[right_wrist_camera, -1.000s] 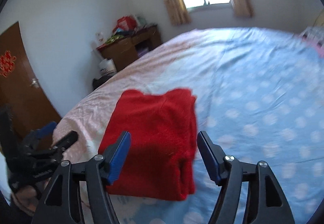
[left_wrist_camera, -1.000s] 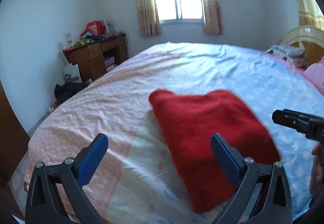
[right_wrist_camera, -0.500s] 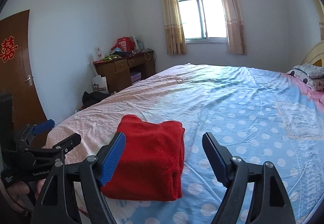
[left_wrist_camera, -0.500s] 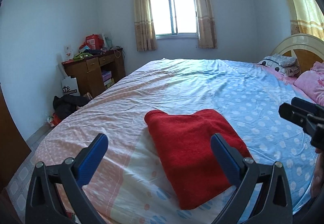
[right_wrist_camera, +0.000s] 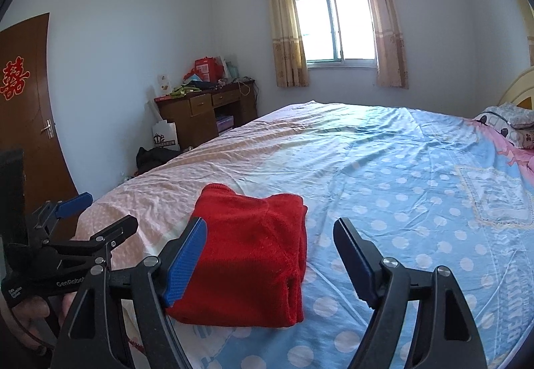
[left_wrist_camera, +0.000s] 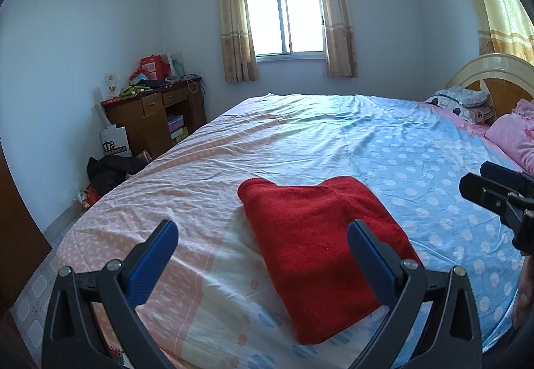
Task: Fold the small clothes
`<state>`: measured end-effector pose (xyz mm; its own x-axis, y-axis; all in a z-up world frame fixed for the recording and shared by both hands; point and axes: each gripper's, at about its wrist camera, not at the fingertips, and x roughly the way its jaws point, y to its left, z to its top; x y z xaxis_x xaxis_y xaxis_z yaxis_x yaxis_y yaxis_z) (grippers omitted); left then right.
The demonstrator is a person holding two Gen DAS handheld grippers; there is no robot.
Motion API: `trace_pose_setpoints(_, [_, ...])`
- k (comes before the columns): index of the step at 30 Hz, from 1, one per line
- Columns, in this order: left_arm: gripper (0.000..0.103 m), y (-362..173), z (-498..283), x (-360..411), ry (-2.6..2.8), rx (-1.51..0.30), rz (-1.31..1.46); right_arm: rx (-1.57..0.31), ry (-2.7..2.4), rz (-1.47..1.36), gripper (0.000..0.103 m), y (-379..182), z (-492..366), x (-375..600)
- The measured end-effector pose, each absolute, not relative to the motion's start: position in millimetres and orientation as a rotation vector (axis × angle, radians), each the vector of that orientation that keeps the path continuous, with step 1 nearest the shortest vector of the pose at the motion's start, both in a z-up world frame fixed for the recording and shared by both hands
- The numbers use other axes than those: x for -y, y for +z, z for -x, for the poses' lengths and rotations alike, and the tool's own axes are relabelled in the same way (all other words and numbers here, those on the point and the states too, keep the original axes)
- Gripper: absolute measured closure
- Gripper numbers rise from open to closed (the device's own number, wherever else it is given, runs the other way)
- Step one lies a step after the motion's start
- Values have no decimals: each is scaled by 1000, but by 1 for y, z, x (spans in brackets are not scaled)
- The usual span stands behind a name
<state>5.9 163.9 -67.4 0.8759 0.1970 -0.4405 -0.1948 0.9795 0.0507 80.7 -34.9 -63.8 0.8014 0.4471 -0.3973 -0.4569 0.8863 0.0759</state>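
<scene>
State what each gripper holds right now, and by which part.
Nothing. The left gripper and right gripper are both open and empty; the folded red garment lies free on the bed.

Home bedroom. Big bed (left_wrist_camera: 300, 142) with polka-dot sheet fills the frame, pillows (left_wrist_camera: 467, 102) and headboard (left_wrist_camera: 494, 68) at 2 o'clock, curtained window (left_wrist_camera: 283, 22) at 12, cluttered wooden desk (left_wrist_camera: 153, 115) at 10, door (right_wrist_camera: 26, 108) with red paper decoration.
</scene>
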Motion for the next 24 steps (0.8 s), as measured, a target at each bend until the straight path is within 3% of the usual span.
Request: trace_pose_setpoints(24, [0,-69,-8,-163,200,-468,-3,-417,499,34,24,-67,-76,30])
